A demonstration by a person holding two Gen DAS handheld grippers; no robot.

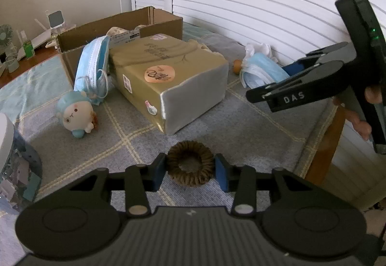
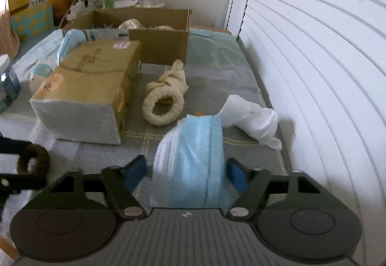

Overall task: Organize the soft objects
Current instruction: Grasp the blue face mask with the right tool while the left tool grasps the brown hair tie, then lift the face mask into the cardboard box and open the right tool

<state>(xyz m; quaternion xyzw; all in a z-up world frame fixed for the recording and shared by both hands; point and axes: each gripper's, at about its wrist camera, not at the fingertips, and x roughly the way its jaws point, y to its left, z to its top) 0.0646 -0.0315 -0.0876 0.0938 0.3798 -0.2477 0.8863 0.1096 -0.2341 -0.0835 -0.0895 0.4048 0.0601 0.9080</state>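
Observation:
My left gripper (image 1: 190, 170) is shut on a brown scrunchie (image 1: 190, 164), both blue pads pressed against its sides just above the checked cloth. The same scrunchie (image 2: 33, 160) shows at the left edge of the right wrist view. My right gripper (image 2: 187, 172) is open around a stack of blue face masks (image 2: 193, 160) standing on edge; its right pad is at the stack and a slim gap shows at the left pad. Beyond lie a cream scrunchie (image 2: 162, 107) and a white cloth (image 2: 251, 116). A second mask stack (image 1: 93, 66) leans on the cardboard box (image 1: 120, 29).
A tan closed box (image 1: 168, 78) lies mid-table in front of the open cardboard box. A sheep plush toy (image 1: 74, 116) sits at the left, with a jar (image 1: 14, 157) nearer. Louvered doors (image 1: 265, 1) run along the right. The table's edge (image 1: 323, 145) drops off at the right.

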